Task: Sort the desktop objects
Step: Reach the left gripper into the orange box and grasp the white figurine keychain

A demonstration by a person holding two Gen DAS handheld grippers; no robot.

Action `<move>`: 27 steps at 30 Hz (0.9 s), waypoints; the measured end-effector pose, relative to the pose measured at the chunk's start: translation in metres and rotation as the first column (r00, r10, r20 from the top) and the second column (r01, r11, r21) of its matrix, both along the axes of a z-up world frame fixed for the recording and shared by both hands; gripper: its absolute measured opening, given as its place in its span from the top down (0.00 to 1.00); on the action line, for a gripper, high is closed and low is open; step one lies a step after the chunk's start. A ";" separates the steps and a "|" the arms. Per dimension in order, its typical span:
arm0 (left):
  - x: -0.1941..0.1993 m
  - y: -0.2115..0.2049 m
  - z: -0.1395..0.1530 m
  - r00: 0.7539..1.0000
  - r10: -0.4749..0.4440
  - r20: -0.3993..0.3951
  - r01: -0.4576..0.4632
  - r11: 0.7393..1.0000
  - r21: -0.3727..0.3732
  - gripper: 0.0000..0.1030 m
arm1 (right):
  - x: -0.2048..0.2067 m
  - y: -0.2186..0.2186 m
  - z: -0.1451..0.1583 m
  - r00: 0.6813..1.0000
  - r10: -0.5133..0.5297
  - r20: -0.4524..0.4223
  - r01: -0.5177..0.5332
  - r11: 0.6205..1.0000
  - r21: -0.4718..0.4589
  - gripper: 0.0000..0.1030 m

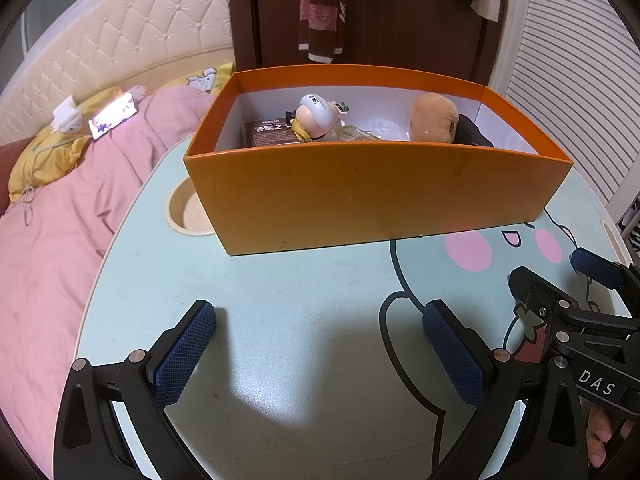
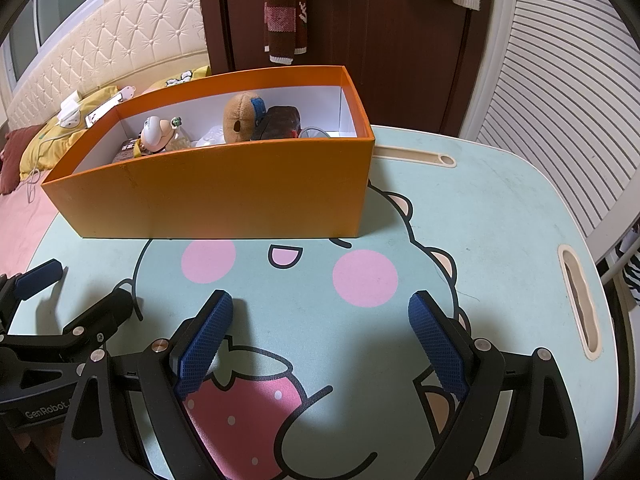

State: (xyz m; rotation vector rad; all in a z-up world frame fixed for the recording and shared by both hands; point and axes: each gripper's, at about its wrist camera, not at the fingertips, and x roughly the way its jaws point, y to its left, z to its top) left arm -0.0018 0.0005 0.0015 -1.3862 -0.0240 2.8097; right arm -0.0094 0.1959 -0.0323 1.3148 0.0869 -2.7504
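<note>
Your left hand-held gripper (image 1: 320, 354) and right hand-held gripper (image 2: 320, 344) both hover wide and empty. The toys sit gathered inside the orange box (image 1: 376, 196), leaving the tabletop (image 1: 300, 280) bare.

One orange box (image 1: 360, 196), two grippers, perhaps six items inside.

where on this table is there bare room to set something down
The widest free patch is the table top between the orange box and the two open grippers, left gripper and right gripper, and on to the table's right edge beside the box's right end. The box itself is crowded: a plush toy, a figurine and more.
</note>
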 end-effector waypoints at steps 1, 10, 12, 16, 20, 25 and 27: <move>-0.001 0.000 0.001 1.000 -0.002 0.001 0.002 1.000 0.000 0.00 | 0.000 0.000 0.003 1.000 0.000 -0.001 0.000 1.000 0.000 0.13; -0.001 -0.007 0.009 1.000 -0.008 0.010 0.008 1.000 0.002 0.01 | -0.003 0.000 0.038 0.999 0.033 0.011 -0.032 0.998 -0.055 0.13; 0.002 -0.019 0.019 0.999 0.025 -0.019 -0.025 0.999 0.039 0.01 | -0.005 0.007 0.043 1.000 0.031 0.006 -0.030 0.994 -0.101 0.13; 0.000 -0.034 0.058 0.991 0.042 -0.124 -0.024 0.989 0.146 0.01 | -0.007 0.012 0.055 0.998 0.051 -0.032 -0.054 0.993 -0.109 0.13; -0.040 -0.029 0.093 0.982 -0.040 -0.184 0.060 0.992 0.108 0.12 | -0.009 0.012 0.063 0.995 0.081 -0.056 -0.088 0.988 -0.127 0.13; -0.096 -0.014 0.091 0.985 -0.138 -0.104 0.143 0.989 0.047 0.36 | -0.010 0.014 0.065 0.993 0.103 -0.060 -0.112 0.978 -0.175 0.13; -0.117 -0.005 0.080 0.987 -0.153 -0.049 0.154 0.988 0.018 0.42 | -0.011 0.016 0.065 0.993 0.106 -0.056 -0.115 0.973 -0.198 0.13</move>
